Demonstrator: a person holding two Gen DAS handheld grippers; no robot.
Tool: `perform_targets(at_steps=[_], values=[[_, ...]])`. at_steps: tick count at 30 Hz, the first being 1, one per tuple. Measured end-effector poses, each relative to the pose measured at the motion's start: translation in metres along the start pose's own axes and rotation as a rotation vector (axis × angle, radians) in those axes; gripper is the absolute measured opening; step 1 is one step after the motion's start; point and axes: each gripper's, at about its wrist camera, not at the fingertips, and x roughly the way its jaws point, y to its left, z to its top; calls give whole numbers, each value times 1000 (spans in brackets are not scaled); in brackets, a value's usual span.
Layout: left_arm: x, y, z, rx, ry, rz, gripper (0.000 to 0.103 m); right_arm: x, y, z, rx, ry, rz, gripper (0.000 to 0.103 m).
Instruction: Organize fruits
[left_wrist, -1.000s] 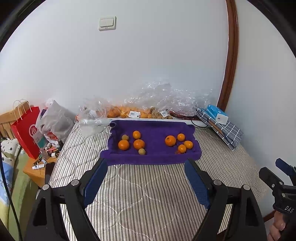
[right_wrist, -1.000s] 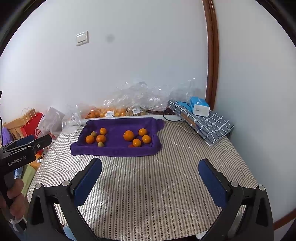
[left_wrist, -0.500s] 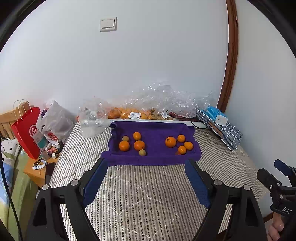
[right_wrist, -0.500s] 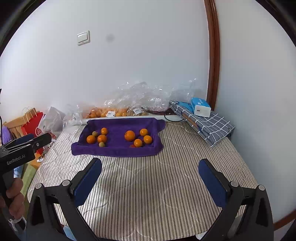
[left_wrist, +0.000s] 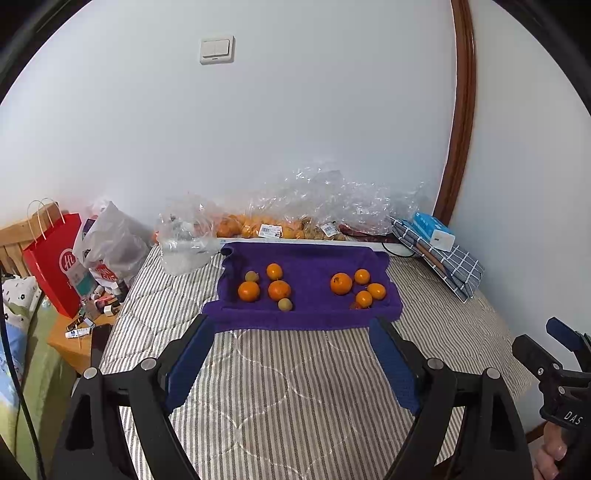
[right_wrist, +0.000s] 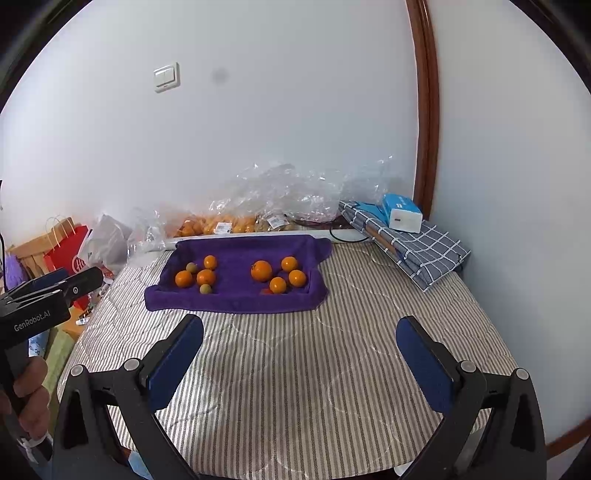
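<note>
Nearest, the left gripper (left_wrist: 291, 354) and the right gripper (right_wrist: 301, 354) both hang over the striped bed (right_wrist: 295, 369) with their blue pads spread wide apart and nothing between them. Farther off, a purple towel (right_wrist: 236, 295) lies on the bed carrying two clusters of fruit: oranges (right_wrist: 205, 277) with two small greenish fruits (right_wrist: 205, 289) on the left, more oranges (right_wrist: 261, 270) on the right. Against the far wall sit clear plastic bags (right_wrist: 280, 195), and a folded checked cloth (right_wrist: 417, 243) lies far right.

place: home bedroom | signs: striped quilted bed (right_wrist: 295, 369); bedside table (left_wrist: 74, 341); shopping bags (left_wrist: 55, 258)
</note>
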Motion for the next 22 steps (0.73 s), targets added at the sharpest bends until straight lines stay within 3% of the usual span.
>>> perform_targets(at_steps=[22], values=[[1,-4,6,14,-10,-1,87,4,3,3,-12,-5,12,103]])
